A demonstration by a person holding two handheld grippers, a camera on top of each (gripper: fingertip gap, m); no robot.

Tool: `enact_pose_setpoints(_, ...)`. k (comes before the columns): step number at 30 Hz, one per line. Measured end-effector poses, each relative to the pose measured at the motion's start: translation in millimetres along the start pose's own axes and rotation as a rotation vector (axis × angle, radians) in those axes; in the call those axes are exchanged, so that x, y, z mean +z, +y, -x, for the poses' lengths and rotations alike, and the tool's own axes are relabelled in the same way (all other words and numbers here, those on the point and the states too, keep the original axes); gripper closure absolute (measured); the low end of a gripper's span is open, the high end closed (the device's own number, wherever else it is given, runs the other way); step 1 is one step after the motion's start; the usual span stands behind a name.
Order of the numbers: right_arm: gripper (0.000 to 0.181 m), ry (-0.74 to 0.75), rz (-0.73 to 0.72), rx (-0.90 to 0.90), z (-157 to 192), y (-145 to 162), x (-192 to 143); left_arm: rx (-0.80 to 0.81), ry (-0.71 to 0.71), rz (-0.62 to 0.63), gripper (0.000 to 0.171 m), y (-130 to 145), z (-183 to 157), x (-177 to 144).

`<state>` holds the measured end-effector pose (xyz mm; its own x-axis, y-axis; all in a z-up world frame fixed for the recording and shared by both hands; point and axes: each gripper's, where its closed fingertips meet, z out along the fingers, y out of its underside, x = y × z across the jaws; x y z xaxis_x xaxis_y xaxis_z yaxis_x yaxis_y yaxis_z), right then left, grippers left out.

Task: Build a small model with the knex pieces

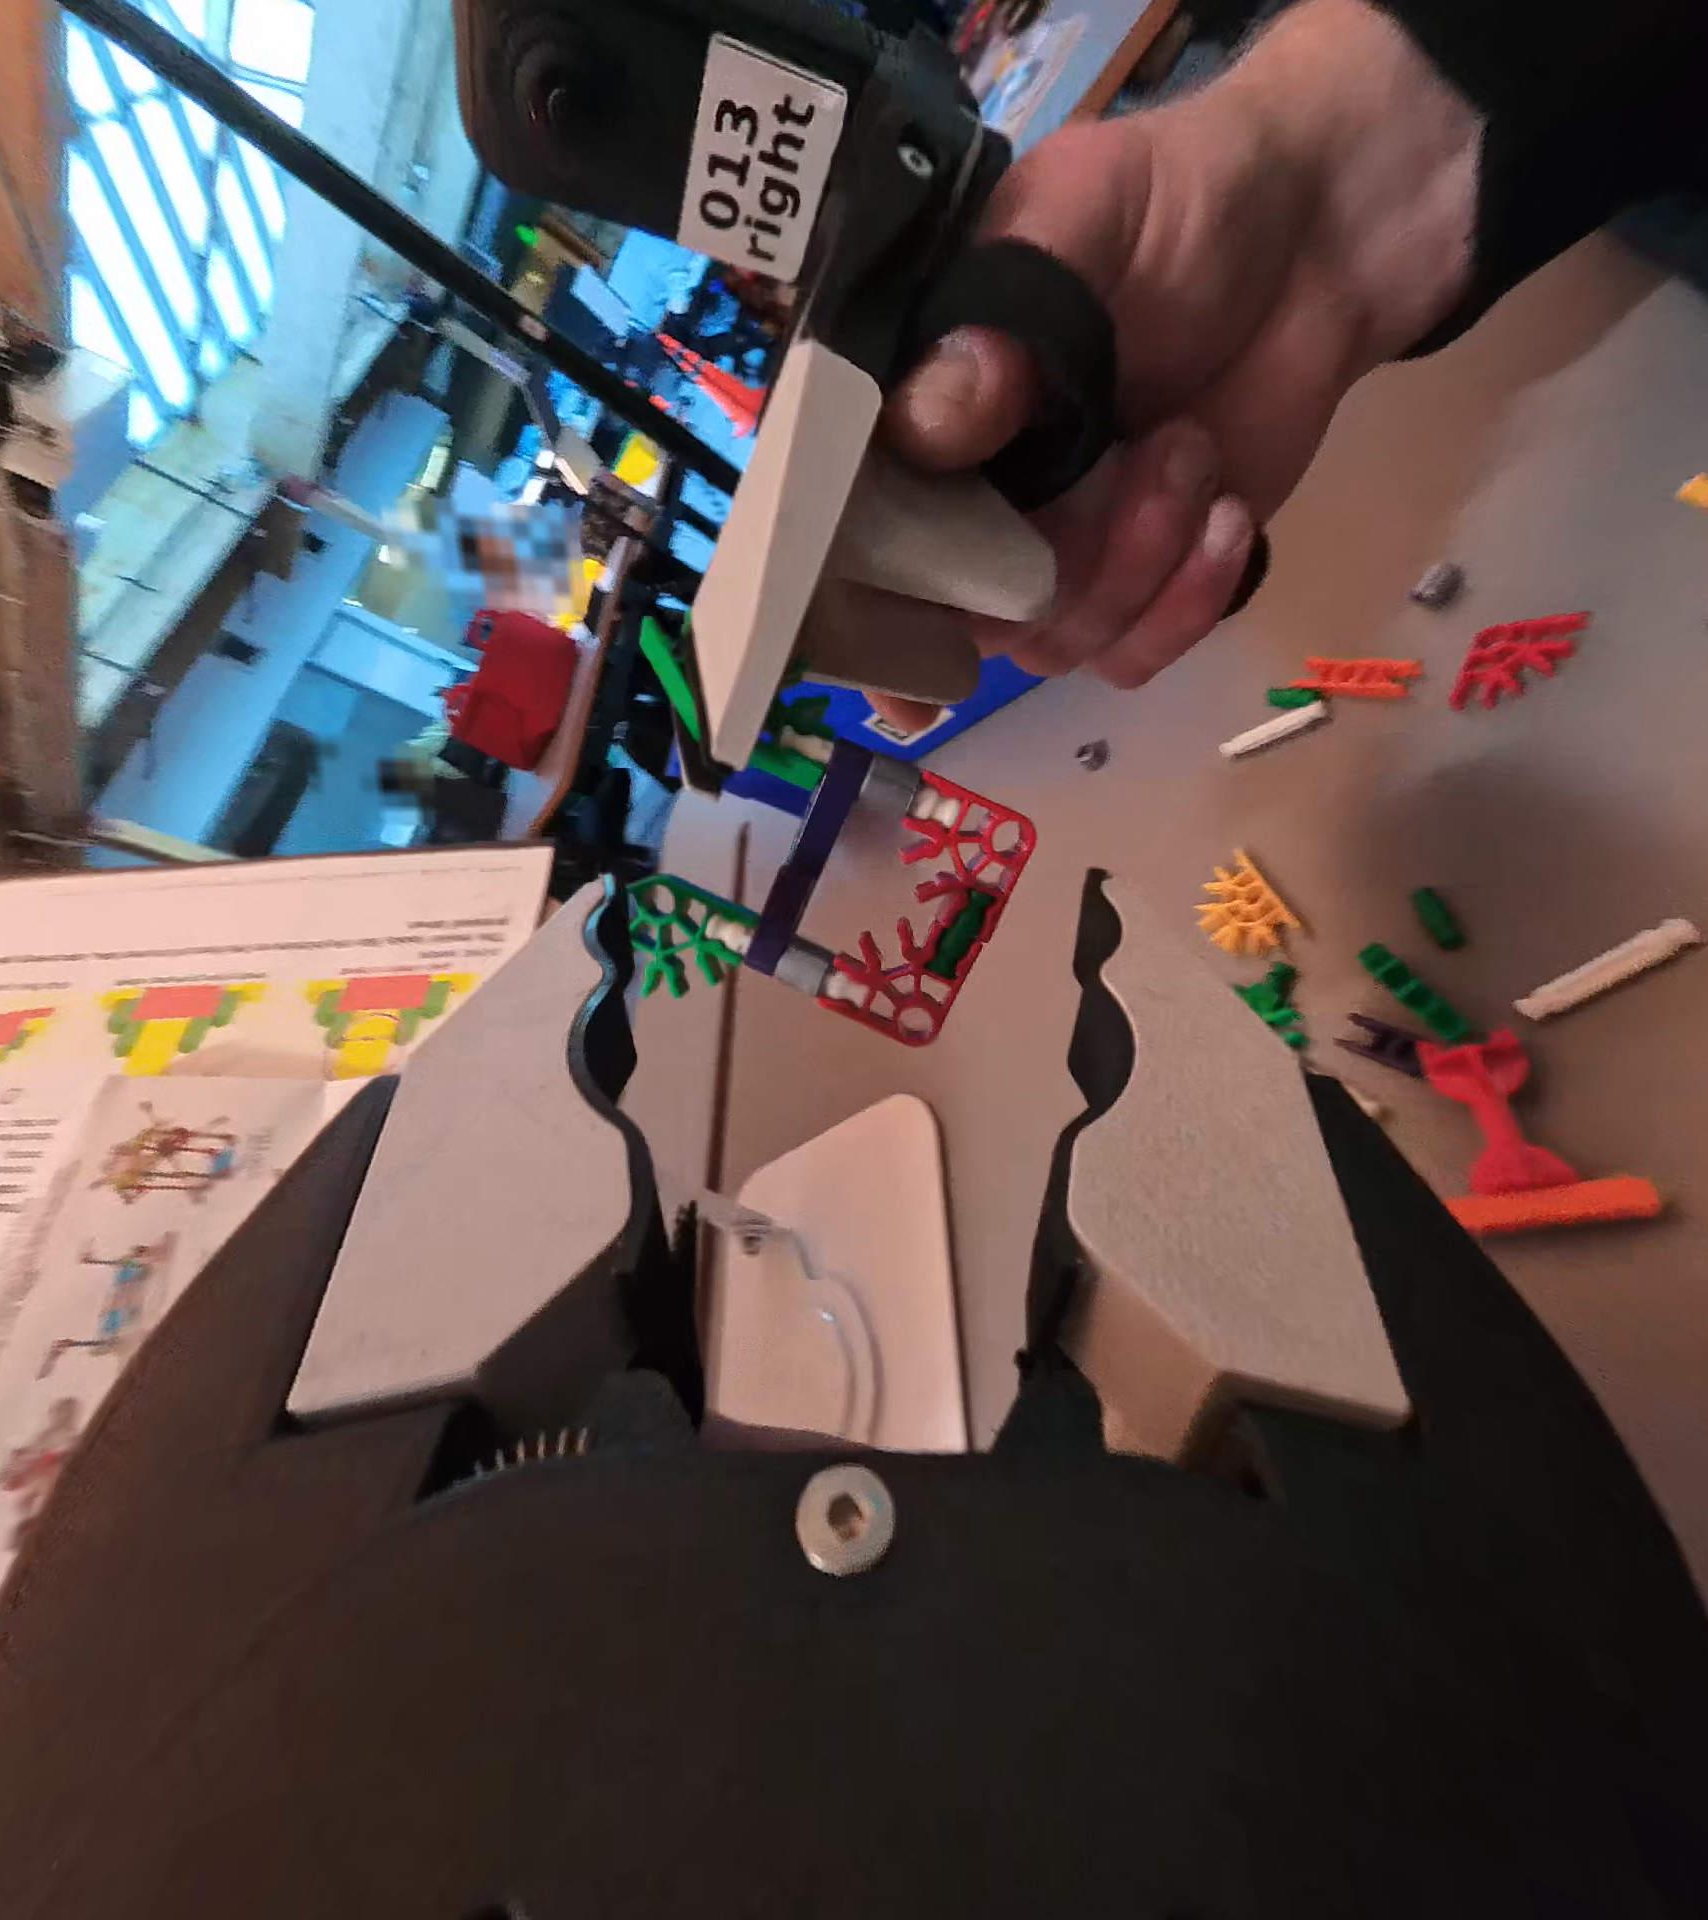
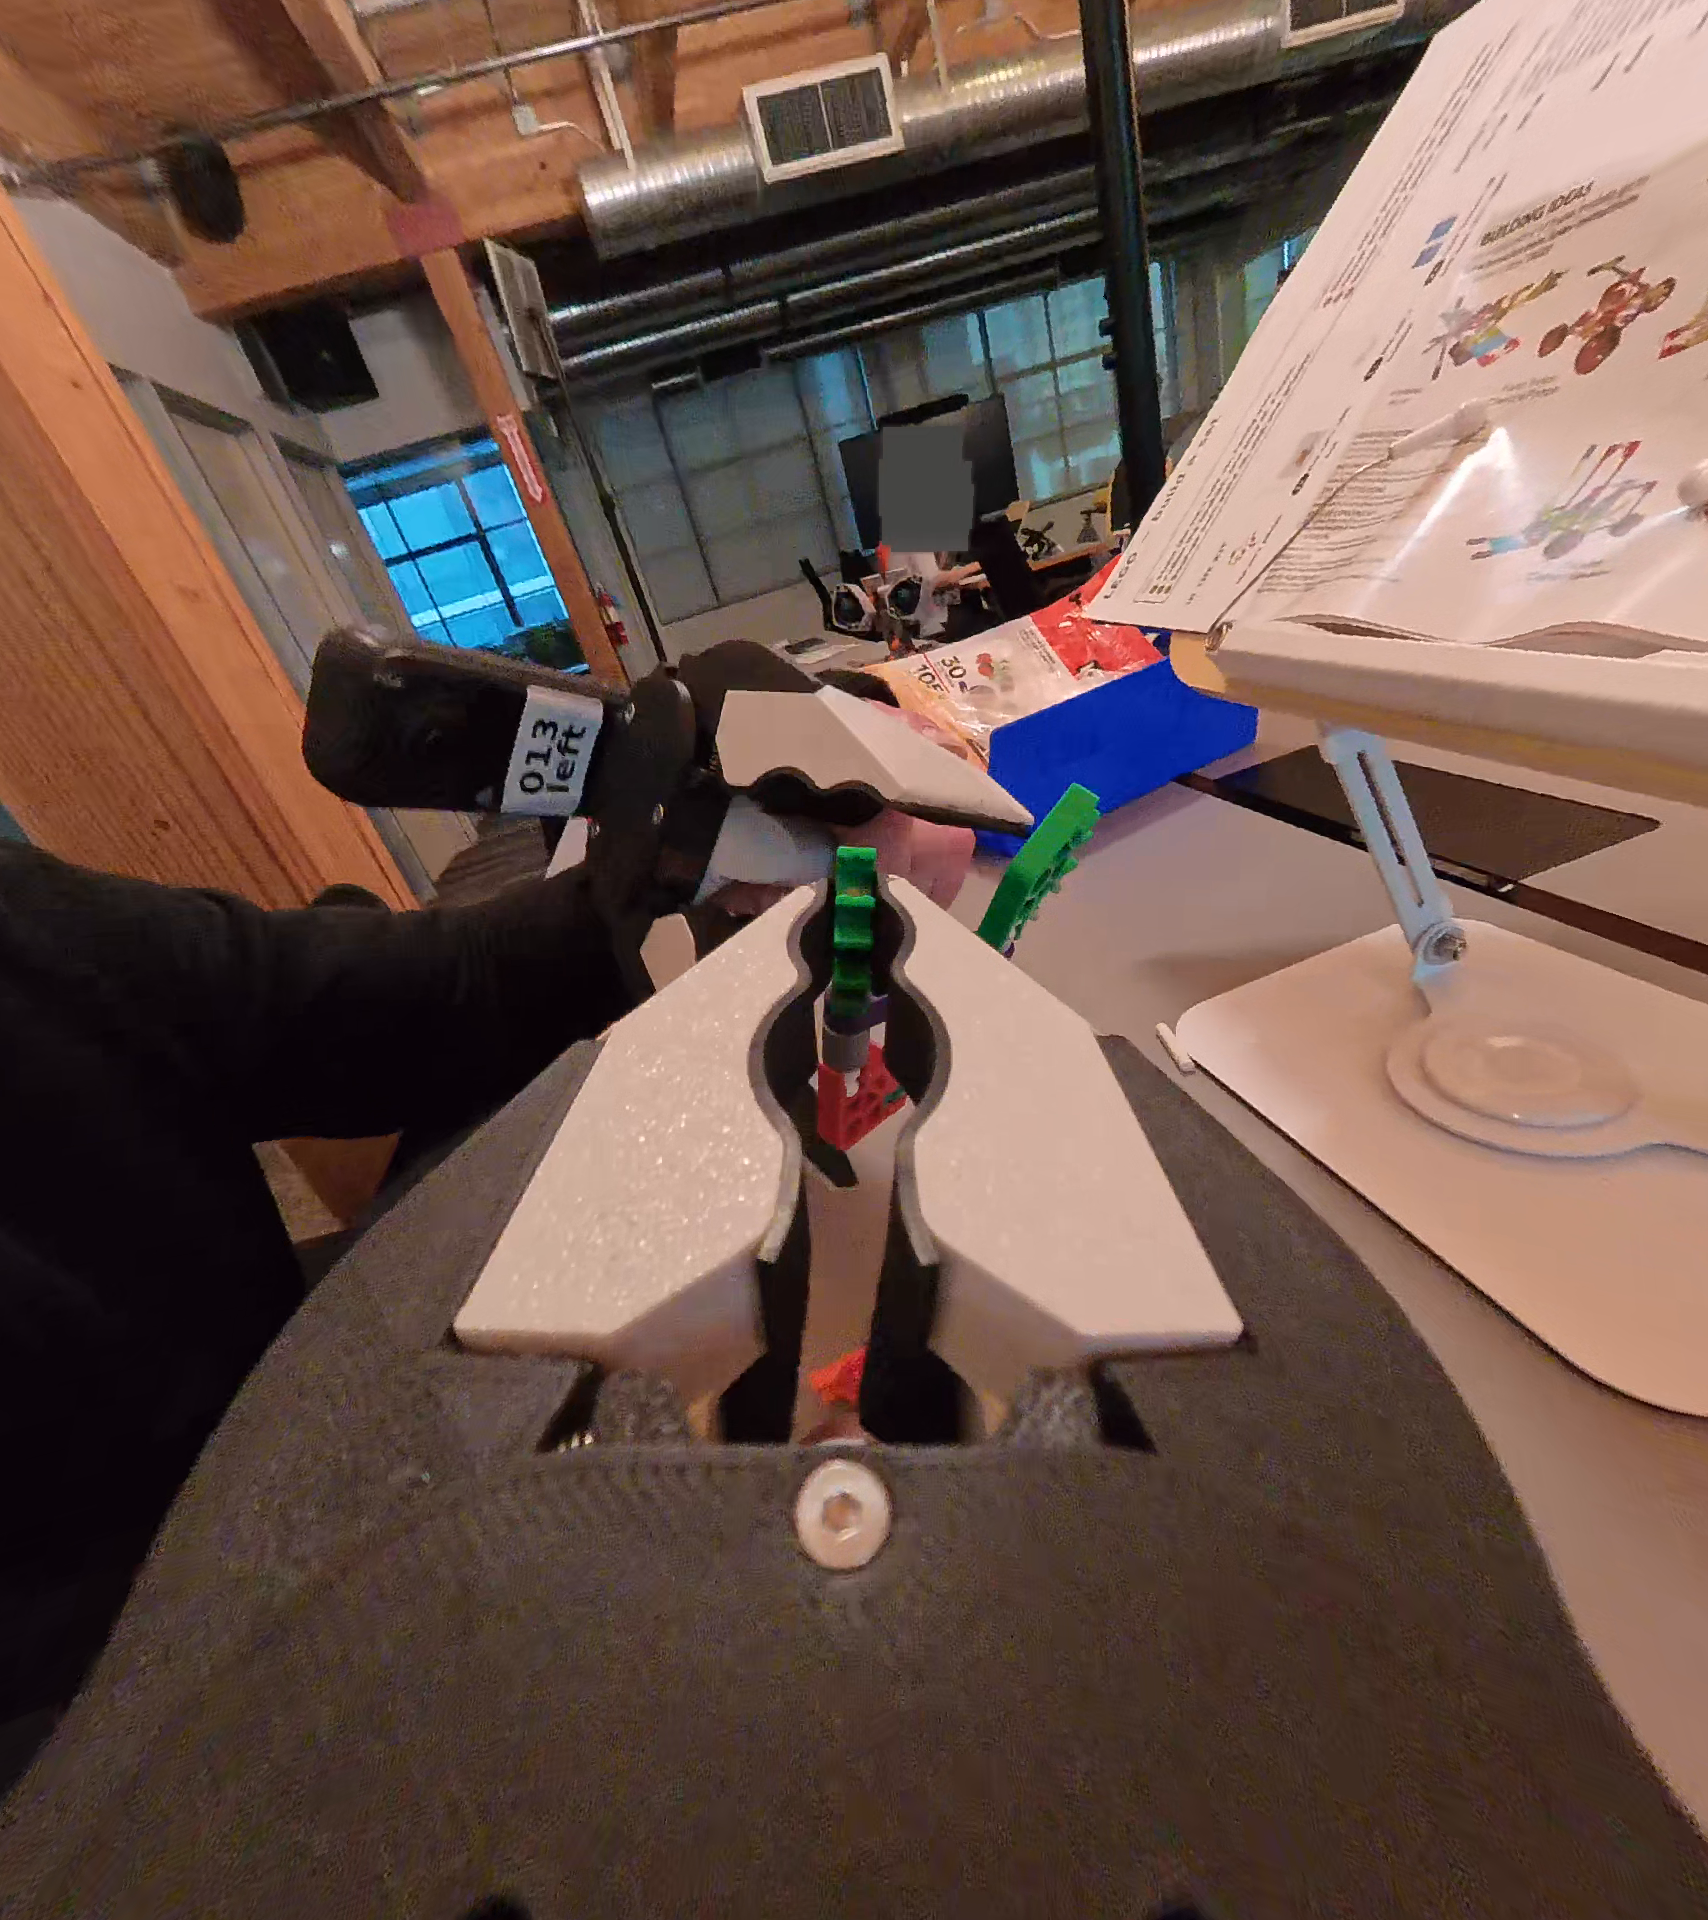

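Note:
My right gripper (image 2: 852, 904) is shut on a green connector (image 2: 852, 914) at one end of a small construction-toy assembly and holds it above the grey table (image 1: 1193, 1039). The assembly (image 1: 829, 894) has a purple rod, grey sleeves, two red connectors (image 1: 975, 831) and a second green connector (image 1: 673, 930). In the left wrist view the right gripper (image 1: 725, 743) comes in from above in a person's hand. My left gripper (image 1: 855, 894) is wide open, its jaws standing on either side of the assembly, and one fingertip (image 1: 601, 914) is right beside the second green connector. It holds nothing.
Several loose pieces lie on the table at the right: an orange connector (image 1: 1245, 909), a red connector (image 1: 1515, 655), white rods (image 1: 1608, 966), a red and orange piece (image 1: 1515, 1153). An instruction sheet (image 2: 1504, 364) rests on a white stand (image 2: 1452, 1143). A blue bin (image 2: 1120, 738) stands behind.

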<state>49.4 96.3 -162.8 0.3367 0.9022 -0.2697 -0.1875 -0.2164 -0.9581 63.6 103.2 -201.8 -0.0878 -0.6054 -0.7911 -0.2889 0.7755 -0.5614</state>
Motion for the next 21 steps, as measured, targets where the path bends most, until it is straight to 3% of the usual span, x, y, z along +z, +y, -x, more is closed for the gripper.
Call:
enact_pose_setpoints(4, 0.178, -0.007, -0.024, 0.022, 3.8, -2.0, 3.3, 0.090, -0.129, 0.016, 0.105, 1.8, 4.6, 12.6)
enact_pose_setpoints(8, 0.178, 0.000, -0.030, 0.004, 4.1, -2.4, 3.1, 0.046, -0.092, -0.016, 0.128, -3.2, -7.1, 18.7)
enact_pose_setpoints(15, 0.178, 0.008, -0.035, -0.042, 6.5, -3.1, 1.9, -0.066, -0.079, -0.069, 0.126, -3.8, -4.0, 19.3)
enact_pose_setpoints(18, 0.179, -0.029, -0.043, -0.008, 12.2, -1.8, 5.9, -0.117, -0.097, -0.129, 0.093, -12.3, 0.2, 18.5)
enact_pose_setpoints(19, 0.179, -0.041, -0.041, -0.001, 14.2, -0.2, 8.6, -0.122, -0.074, -0.145, 0.092, -15.6, -4.3, 19.2)
enact_pose_setpoints(21, 0.178, -0.070, -0.047, 0.010, 20.1, 1.9, 14.2, -0.127, -0.109, -0.201, 0.108, -24.5, -3.0, 17.2)
